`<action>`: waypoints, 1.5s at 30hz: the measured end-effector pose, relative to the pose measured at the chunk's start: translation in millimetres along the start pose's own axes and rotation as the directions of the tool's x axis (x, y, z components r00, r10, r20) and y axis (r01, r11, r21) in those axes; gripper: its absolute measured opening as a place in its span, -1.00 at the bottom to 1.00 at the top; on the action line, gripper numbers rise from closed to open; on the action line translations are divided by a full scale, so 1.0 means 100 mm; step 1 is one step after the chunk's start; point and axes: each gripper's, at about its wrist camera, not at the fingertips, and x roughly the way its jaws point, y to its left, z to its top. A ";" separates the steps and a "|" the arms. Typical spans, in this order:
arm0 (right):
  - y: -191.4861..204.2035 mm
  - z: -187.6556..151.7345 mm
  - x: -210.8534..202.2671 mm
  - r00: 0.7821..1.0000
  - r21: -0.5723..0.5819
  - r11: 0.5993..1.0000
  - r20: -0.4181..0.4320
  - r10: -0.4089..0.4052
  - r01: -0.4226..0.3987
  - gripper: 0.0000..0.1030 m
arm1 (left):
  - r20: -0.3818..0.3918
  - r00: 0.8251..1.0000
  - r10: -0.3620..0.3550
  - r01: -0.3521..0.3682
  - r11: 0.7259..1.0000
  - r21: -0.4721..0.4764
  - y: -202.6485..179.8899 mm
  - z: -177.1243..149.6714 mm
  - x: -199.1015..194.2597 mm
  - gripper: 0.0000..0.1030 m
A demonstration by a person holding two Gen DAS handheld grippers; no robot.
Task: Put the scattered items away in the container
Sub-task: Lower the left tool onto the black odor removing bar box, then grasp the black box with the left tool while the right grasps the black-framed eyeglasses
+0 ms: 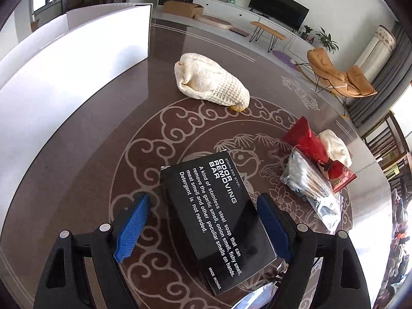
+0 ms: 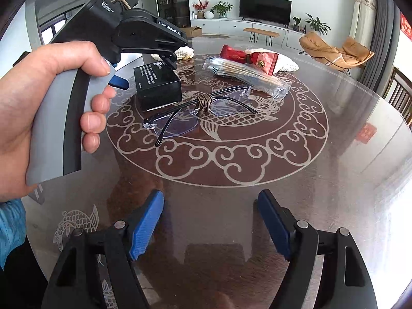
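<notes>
A black box (image 1: 219,221) printed "odor removing bar" lies on the round patterned table between the open blue pads of my left gripper (image 1: 203,228); the right pad is at its edge, the left pad stands apart. It also shows in the right wrist view (image 2: 158,86). My right gripper (image 2: 211,225) is open and empty over bare table. The white container (image 1: 77,59) stands at the table's far left. Clear glasses (image 2: 185,118) with a brown cord, a red packet (image 2: 253,58), a clear bag (image 2: 247,73) and a cream knitted cloth (image 1: 211,81) lie scattered.
A second cream cloth (image 1: 334,146) lies behind the red packet (image 1: 316,154) and the clear bag (image 1: 311,188). The person's left hand (image 2: 38,118) holds the left gripper's handle. Dark chairs (image 2: 401,95) stand at the table's right edge.
</notes>
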 end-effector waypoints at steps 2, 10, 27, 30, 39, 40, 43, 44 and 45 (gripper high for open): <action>-0.01 0.00 0.00 1.000 0.005 1.000 0.002 0.006 -0.006 0.50 | -0.037 0.999 -0.009 0.010 1.000 0.016 0.01 0.01 0.08 0.70; 0.03 0.00 -0.01 1.000 -0.011 1.000 -0.004 -0.016 0.016 0.50 | -0.032 0.993 -0.116 0.121 0.963 0.243 0.12 -0.11 -0.05 0.29; -0.07 0.61 0.16 0.997 0.337 0.939 0.037 0.064 -0.072 0.49 | 0.022 0.999 -0.034 0.018 0.861 0.508 0.65 -0.56 -0.31 0.52; 0.02 0.87 0.49 0.998 0.369 0.929 -0.057 0.021 0.001 0.49 | 0.039 0.999 -0.034 0.011 0.873 0.487 0.70 -0.57 -0.30 0.77; 0.03 0.87 0.60 0.989 0.283 0.948 -0.029 -0.144 0.147 -0.79 | 0.060 0.997 -0.044 0.010 0.877 0.481 0.76 -0.58 -0.28 1.00; -0.03 0.81 0.55 0.990 0.291 0.946 -0.025 -0.139 0.140 -0.79 | 0.062 0.997 -0.041 0.006 0.879 0.478 0.75 -0.58 -0.28 1.00; -0.15 0.63 0.36 0.995 0.331 0.939 0.007 -0.101 0.093 -0.79 | 0.037 0.999 -0.029 0.007 0.875 0.484 0.72 -0.56 -0.27 1.00; -0.17 0.58 0.28 0.995 0.336 0.938 0.024 -0.096 0.083 -0.79 | 0.048 0.998 -0.036 0.008 0.877 0.481 0.72 -0.57 -0.30 0.63; -0.19 0.54 0.19 0.995 0.338 0.938 0.041 -0.091 0.072 -0.79 | 0.070 0.996 -0.057 0.017 0.882 0.472 0.73 -0.58 -0.36 0.28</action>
